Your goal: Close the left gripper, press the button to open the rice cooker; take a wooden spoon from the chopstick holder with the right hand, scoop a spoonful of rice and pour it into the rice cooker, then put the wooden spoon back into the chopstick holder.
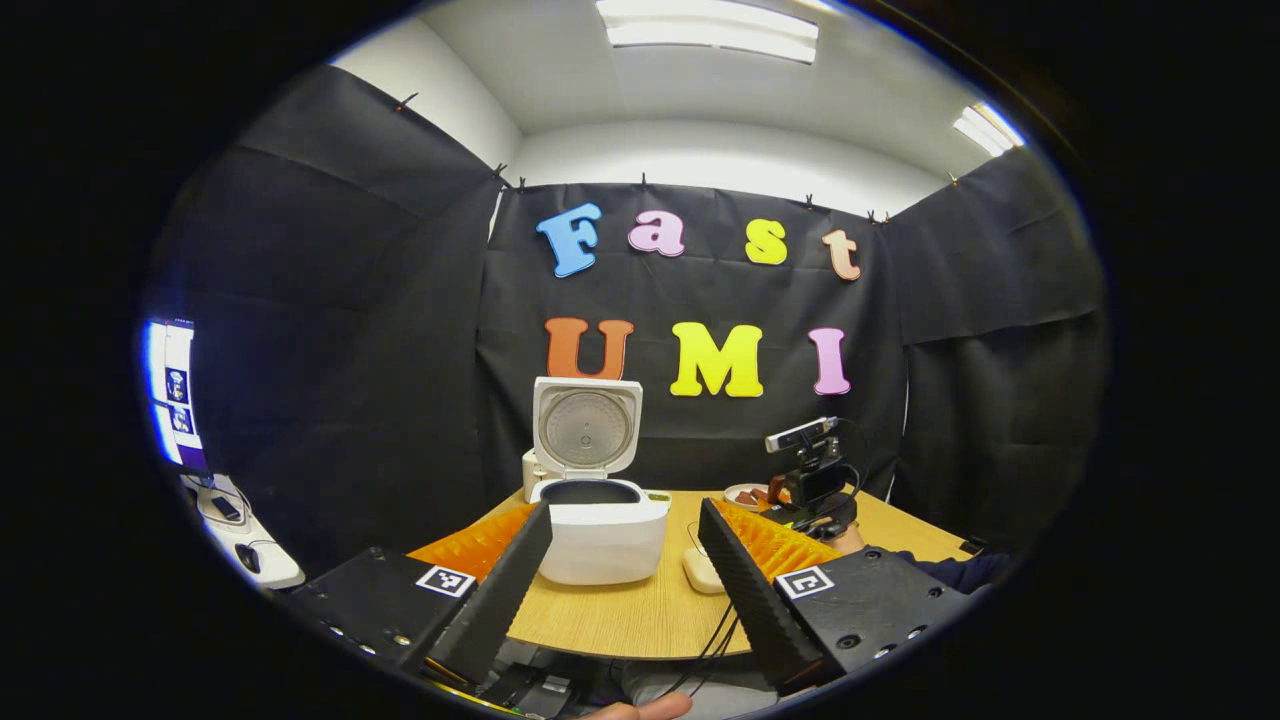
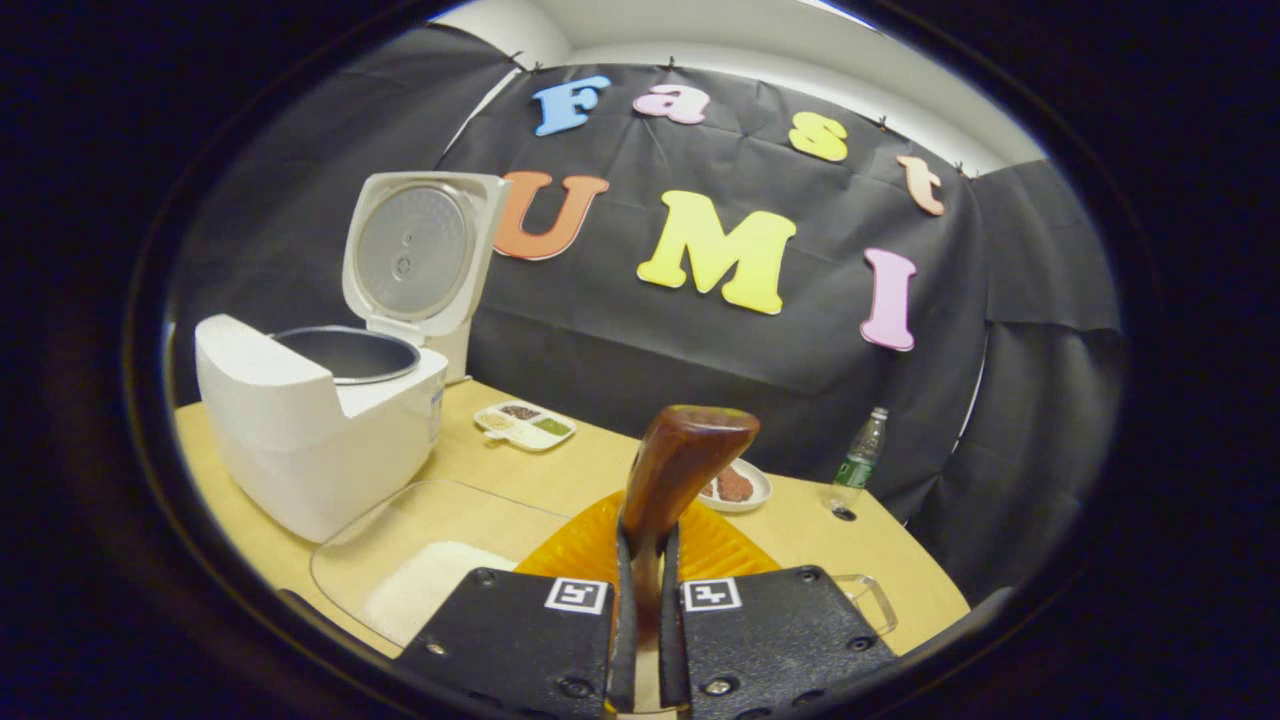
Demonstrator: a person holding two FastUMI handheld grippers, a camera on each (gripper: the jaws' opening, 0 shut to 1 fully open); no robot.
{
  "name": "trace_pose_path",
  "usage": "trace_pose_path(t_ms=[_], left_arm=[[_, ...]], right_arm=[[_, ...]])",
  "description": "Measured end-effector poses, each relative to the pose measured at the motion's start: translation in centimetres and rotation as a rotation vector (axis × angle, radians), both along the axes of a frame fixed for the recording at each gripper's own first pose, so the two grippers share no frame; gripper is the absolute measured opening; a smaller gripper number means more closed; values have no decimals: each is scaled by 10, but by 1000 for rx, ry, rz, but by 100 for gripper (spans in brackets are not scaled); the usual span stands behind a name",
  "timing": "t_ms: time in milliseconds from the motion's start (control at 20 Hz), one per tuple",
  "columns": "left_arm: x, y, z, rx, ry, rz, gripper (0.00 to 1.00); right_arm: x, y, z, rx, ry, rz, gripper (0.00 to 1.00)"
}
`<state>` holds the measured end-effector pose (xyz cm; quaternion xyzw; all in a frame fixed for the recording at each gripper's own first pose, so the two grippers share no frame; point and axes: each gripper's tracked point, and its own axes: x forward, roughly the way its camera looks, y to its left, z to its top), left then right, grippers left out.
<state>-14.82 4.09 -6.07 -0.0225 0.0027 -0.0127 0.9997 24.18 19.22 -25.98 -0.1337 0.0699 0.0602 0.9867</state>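
The white rice cooker point(image 1: 600, 535) point(image 2: 310, 430) stands on the wooden table with its lid point(image 1: 586, 425) point(image 2: 415, 250) raised and the dark inner pot showing. My left gripper point(image 1: 625, 515) is open, held back from the cooker, which sits in line with its wide gap. My right gripper point(image 2: 645, 540) is shut on the handle of the wooden spoon point(image 2: 690, 455), whose head points up above the fingertips. Whether the spoon holds rice I cannot tell. Just below and left of it lies a clear container of white rice point(image 2: 420, 565). The right gripper point(image 1: 810, 480) is also seen right of the cooker, held by a dark-sleeved hand.
A small divided tray of grains point(image 2: 525, 425) lies beside the cooker. A small plate with reddish pieces point(image 2: 738, 487) point(image 1: 745, 495) and a plastic bottle point(image 2: 860, 460) stand towards the back right. A small white rounded object point(image 1: 700, 570) and cables point(image 1: 720, 630) lie near the table's front edge.
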Motion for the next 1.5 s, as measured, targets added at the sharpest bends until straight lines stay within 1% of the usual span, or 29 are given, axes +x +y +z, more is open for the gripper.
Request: trace_pose_path(t_ms=[150, 300, 400, 500, 650, 800, 1050, 1150, 1250, 1300, 1400, 1500], left_arm=[[1, -1, 0, -5, 8, -2, 94], [-3, -12, 2, -3, -2, -37, 94], [-1, -18, 3, 3, -10, -56, 94], [0, -26, -3, 5, 6, -82, 94], [0, -31, -7, 7, 19, -95, 94], [1, -30, -7, 9, 22, -91, 94], [5, -30, -7, 28, 29, -85, 94], [7, -26, -9, 40, 34, -71, 94], [7, -26, -11, 37, 40, -72, 94], [9, -28, -11, 32, 43, -75, 94], [13, -29, -14, 28, 51, -75, 94], [16, -29, -16, 35, 59, -72, 94]], right_arm=[[1, 11, -5, 74, 33, 5, 14], [-5, 33, -14, 203, 114, 84, 14], [-9, 41, -15, 255, 145, 116, 14], [-14, 53, -18, 318, 181, 165, 14], [-21, 62, -20, 447, 244, 225, 14], [-23, 63, -21, 599, 325, 242, 14], [-14, 49, -27, 909, 468, 216, 14], [-12, 36, -26, 1032, 498, 203, 14], [-6, 14, -18, 1176, 461, 150, 14], [-5, 6, -16, 1206, 446, 131, 14], [-8, -7, -6, 1289, 412, 122, 14], [-11, -17, 6, 1381, 395, 142, 13]])
